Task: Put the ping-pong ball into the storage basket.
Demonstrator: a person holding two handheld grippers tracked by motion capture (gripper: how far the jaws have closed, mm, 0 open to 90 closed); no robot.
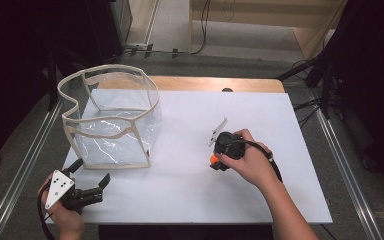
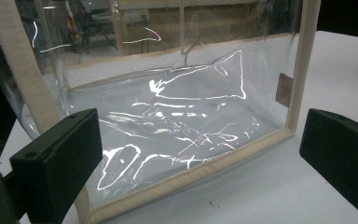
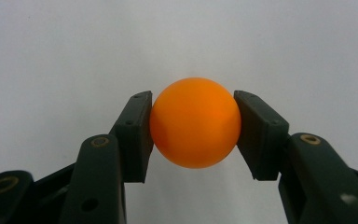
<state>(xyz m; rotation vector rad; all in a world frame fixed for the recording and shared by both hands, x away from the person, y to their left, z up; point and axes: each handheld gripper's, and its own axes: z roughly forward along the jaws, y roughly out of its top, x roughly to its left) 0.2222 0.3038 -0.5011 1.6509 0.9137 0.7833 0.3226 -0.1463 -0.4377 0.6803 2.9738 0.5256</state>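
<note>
Clamped in the right hand-held gripper (image 3: pixel 195 128) is an orange ball (image 3: pixel 195 122), one jaw pressed to each side of it, held just above the middle of the white worktop (image 1: pixel 190 190). Near the front left corner, the left hand-held gripper (image 1: pixel 91 174) has its jaws spread wide and empty, facing the clear bag (image 1: pixel 111 116) with beige trim standing close by.

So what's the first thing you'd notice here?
The bright orange ball, pinched in the right tongs near the middle of the white table. Next, the big clear plastic bag with cream trim, standing open at the far left, with the open left tongs pointing at it.
</note>
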